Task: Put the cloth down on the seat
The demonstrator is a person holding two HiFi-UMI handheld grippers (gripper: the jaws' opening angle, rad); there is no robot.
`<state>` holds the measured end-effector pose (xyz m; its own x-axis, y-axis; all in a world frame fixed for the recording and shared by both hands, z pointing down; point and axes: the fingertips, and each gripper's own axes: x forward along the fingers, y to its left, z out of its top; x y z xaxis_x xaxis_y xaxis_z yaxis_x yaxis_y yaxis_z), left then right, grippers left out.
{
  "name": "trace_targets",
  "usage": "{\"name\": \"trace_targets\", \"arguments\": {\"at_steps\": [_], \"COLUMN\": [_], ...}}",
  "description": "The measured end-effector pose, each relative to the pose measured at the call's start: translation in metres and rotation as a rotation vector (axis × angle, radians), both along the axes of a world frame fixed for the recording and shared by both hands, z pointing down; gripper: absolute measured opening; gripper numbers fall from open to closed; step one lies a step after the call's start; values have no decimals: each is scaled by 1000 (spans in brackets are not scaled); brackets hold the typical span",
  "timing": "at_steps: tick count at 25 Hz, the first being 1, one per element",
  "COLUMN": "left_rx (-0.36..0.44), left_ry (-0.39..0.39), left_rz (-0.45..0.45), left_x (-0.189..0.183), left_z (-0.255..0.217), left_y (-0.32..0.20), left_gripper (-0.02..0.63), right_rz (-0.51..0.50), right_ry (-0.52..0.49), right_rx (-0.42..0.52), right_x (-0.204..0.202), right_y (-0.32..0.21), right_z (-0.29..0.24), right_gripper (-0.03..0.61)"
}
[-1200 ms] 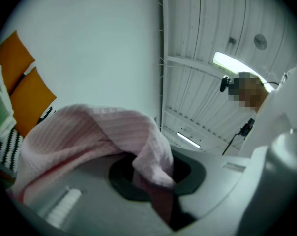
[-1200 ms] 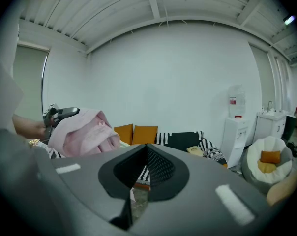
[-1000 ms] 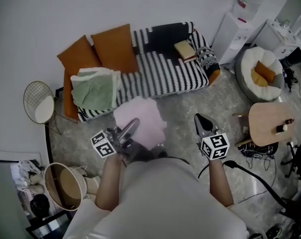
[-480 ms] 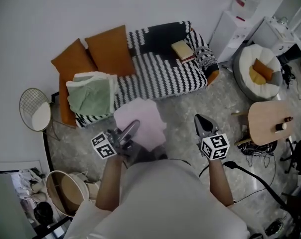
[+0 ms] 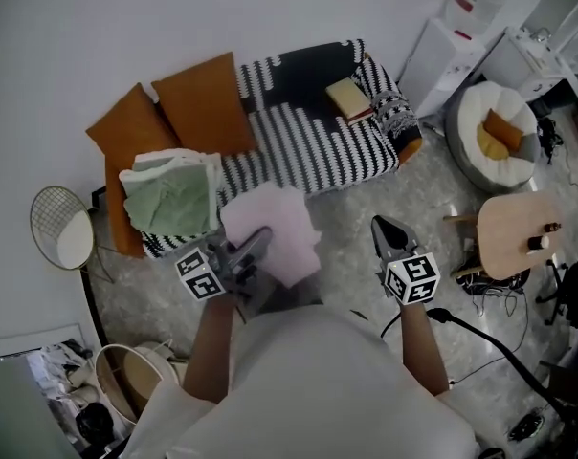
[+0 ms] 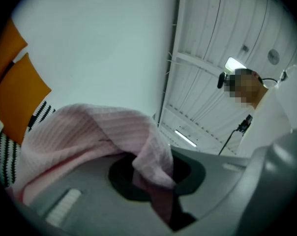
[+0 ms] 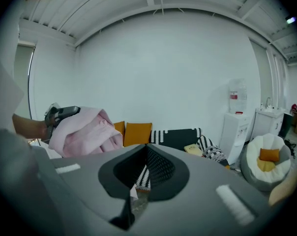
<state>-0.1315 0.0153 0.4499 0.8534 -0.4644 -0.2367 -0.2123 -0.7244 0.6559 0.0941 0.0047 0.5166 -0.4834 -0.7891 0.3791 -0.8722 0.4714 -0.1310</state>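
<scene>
cloth held short of the sofa, nothing laid down yet

the biggest thing in front of the person is the sofa point(image 5: 308, 142), with its black-and-white striped cover, pushed against the white wall. two orange cushions point(image 5: 203, 103) lean on the backrest at the left end, and a folded green and white blanket point(image 5: 172, 194) takes up the seat below them. the middle of the seat is bare stripes, which to my eye is the obvious landing spot. off to the right stand a beanbag chair point(image 5: 490, 132) and a small round table point(image 5: 514, 237), both well apart from the job.

the pink cloth point(image 5: 270, 232) is not on the seat. it hangs bunched in the air over the floor just in front of the sofa's front edge, beside the blanket's corner. the left gripper point(image 5: 258, 239) has its jaws clamped on a fold of it, the fabric draped over and between them. the right gripper point(image 5: 380, 226) is held out level with it, near but not touching the cloth, its jaws together with nothing in them.

smallest, a book point(image 5: 349, 96) lies at the right end of the seat, clear of the middle.

so i'd call the task barely begun at the placing end: the cloth is gripped and close, but it must yet be brought over the seat, lowered and let go.
</scene>
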Motion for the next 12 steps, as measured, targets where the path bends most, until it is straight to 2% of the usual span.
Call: {"name": "trace_targets", "arguments": {"at_steps": [12], "left_rx": [-4], "left_ry": [-8], "left_rz": [89], "left_x": [-28], "left_z": [-4], "left_y": [-95], "left_gripper": [49], "right_rz": [51], "right_ry": [9], "right_rx": [-11], "right_x": [-38], "right_y": [-87], "right_z": [-4], "right_gripper": [3]}}
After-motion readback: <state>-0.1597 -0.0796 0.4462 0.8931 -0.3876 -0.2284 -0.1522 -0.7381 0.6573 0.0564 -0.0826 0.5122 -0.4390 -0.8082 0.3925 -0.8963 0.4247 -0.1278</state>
